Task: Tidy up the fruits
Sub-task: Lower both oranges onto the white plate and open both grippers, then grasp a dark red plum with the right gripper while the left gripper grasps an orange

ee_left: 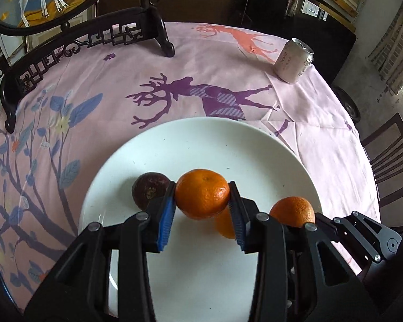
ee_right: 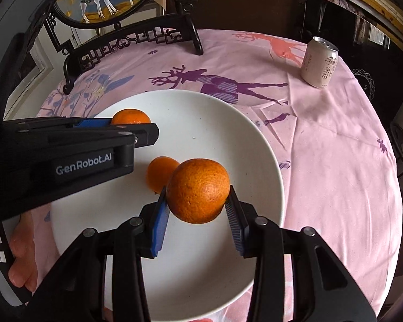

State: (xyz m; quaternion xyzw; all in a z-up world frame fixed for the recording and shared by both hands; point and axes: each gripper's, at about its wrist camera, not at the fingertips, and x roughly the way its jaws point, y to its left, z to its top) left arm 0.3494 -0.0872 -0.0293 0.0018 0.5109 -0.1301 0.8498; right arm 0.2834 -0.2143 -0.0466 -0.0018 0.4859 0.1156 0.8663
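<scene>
Gripping dimpled round oranges, the left claw and right claw are hovering over a smooth white plate holding a dark wrinkled fruit.

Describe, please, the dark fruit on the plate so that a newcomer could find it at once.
Start at the big white plate on the pink deer-print tablecloth. On the plate's left part, just beyond the left hand-held gripper, lies a passion fruit. It is the only dark purple-brown fruit there; the other fruits are bright orange.
</scene>
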